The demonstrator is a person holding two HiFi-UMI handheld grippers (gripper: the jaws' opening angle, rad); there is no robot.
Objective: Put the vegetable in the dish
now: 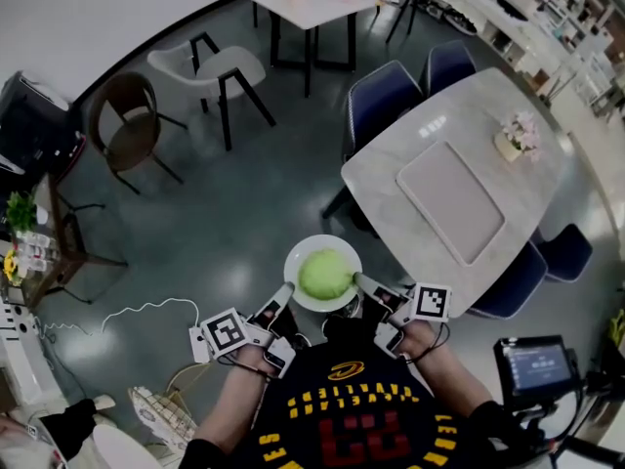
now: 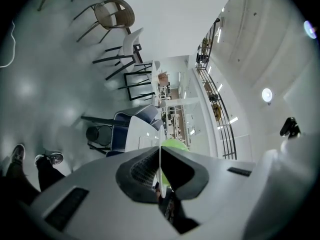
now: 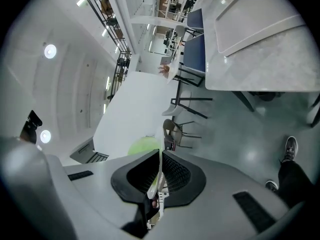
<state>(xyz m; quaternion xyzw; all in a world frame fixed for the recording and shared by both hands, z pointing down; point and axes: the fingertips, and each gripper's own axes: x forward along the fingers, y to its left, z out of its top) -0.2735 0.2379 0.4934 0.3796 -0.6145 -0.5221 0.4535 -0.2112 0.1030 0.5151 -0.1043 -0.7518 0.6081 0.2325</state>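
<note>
The grey bench (image 1: pixel 488 106) stands ahead to my right. I hold the white dish (image 1: pixel 322 241) in the air over the floor, just beside the bench's near corner. The vegetable (image 1: pixel 326 274), a pale green head, perhaps cabbage, sits in the middle of the dish. My left gripper (image 1: pixel 283 293) and right gripper (image 1: pixel 363 281) each have their jaws clamped on the dish's rim, on opposite sides.

The left forearm (image 1: pixel 227 404) and right forearm (image 1: pixel 451 374) rise from the bottom centre of the head view. The left gripper (image 1: pixel 284 291) and right gripper (image 1: pixel 360 280) angle inward toward each other at mid-frame. Each has its jaws clamped on the thin rim of the dish (image 1: pixel 322 241), on opposite sides.
</note>
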